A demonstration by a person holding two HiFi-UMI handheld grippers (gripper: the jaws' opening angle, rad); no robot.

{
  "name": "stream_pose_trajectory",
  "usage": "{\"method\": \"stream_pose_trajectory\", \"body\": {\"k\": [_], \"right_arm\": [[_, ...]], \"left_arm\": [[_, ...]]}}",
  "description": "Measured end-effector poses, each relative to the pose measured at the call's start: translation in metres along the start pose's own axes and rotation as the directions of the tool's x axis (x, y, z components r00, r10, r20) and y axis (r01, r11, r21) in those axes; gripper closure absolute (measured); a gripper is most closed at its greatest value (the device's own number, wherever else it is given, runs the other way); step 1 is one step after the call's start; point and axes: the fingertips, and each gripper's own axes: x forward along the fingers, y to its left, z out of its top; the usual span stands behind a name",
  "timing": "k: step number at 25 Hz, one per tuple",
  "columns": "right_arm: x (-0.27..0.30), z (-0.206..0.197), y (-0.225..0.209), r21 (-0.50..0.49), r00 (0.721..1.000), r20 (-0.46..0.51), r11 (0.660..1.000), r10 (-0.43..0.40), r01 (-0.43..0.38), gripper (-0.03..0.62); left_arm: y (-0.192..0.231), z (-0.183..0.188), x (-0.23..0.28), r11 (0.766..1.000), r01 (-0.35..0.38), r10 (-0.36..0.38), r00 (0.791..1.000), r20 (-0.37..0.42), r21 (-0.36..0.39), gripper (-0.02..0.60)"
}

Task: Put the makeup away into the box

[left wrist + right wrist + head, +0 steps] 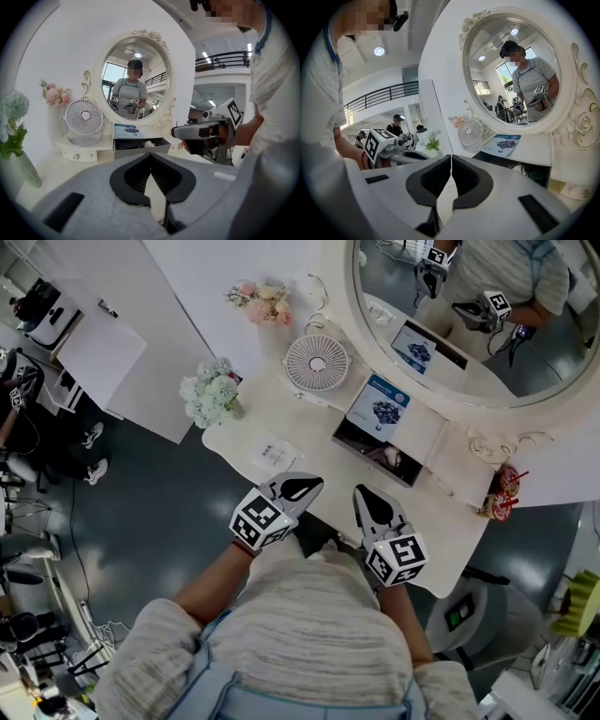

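- My left gripper (pixel 151 161) is clenched, jaws pressed together with nothing between them. It hangs over the near edge of the table (pixel 450 521), in front of the box's left end.
- My right gripper (pixel 451 161) is clenched on nothing too, in front of the box and just beside the left one.
- The box (pixel 136 151) stands open, its dark inside showing.
- A pale, pinkish lump (pixel 392 457) lies inside the box toward its right end. It is too small for me to say which makeup it is.
- A blue-printed booklet (pixel 380 407) lies on the shelf directly behind the box.
- A small fan (pixel 317 362) stands behind the box, to its left.
- A flat white packet (pixel 272 454) lies on the table left of the box, apart from it.
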Motion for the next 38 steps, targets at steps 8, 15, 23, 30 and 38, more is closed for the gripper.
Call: {"method": "stream_pose_trajectory", "body": {"k": [8, 15, 23, 30, 38], "right_arm": [[0.009, -0.006, 0.009, -0.001, 1.0, -0.018, 1.0, 0.024, -0.024, 0.583], [0.014, -0.012, 0.015, -0.001, 0.999, -0.033, 0.999, 0.037, -0.037, 0.583], [0.02, -0.014, 0.021, -0.001, 0.998, -0.047, 0.999, 0.047, -0.047, 0.583], [0.025, -0.015, 0.025, 0.0, 0.997, -0.052, 0.999, 0.049, -0.049, 0.583], [0.026, -0.017, 0.026, 0.004, 0.998, -0.054, 0.999, 0.04, -0.04, 0.583]], "left_arm": [[0.007, -0.031, -0.012, 0.999, -0.043, 0.044, 0.997, -0.055, 0.014, 0.566], [0.028, -0.063, -0.025, 0.995, -0.096, 0.092, 0.988, -0.121, -0.024, 0.565], [0.055, -0.093, -0.036, 0.991, -0.127, 0.132, 0.966, -0.221, 0.038, 0.451], [0.082, -0.127, -0.035, 0.986, -0.119, 0.155, 0.92, -0.359, 0.12, 0.39], [0.104, -0.166, -0.02, 0.986, -0.117, 0.16, 0.846, -0.509, 0.116, 0.357]]}}
